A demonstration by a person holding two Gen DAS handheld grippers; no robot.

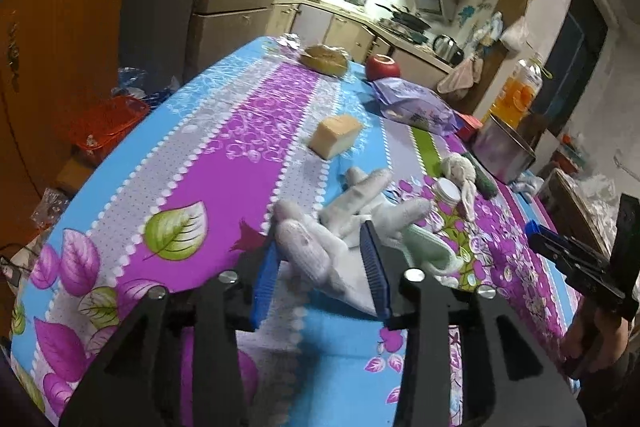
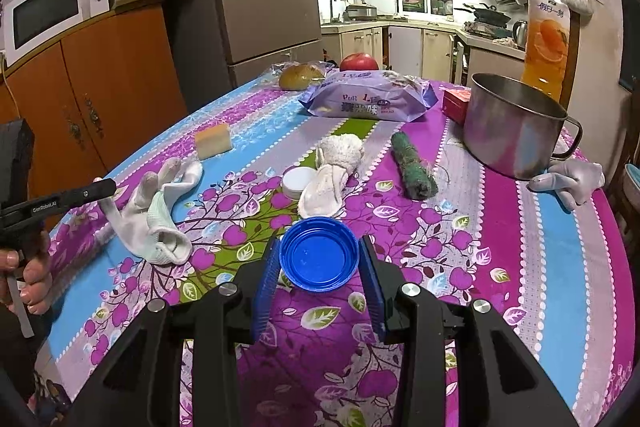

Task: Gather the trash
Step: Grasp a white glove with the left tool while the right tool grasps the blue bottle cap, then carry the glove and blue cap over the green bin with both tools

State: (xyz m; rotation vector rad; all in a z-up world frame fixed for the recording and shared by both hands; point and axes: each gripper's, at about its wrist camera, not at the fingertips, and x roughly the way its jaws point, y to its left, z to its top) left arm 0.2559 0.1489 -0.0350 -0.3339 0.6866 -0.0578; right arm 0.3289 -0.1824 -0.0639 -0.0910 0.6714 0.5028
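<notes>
White glove (image 1: 320,247) lies flat, fingers pointing away.

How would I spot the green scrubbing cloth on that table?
Start at the steel pot on the flowered tablecloth. Just left of it lies a dark green scouring cloth, rolled up. Its neighbours, the rag and glove, are white.

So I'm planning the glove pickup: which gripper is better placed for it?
Left. The left gripper already has the white glove between its open fingers, while the right gripper is busy holding the blue cap.
</notes>
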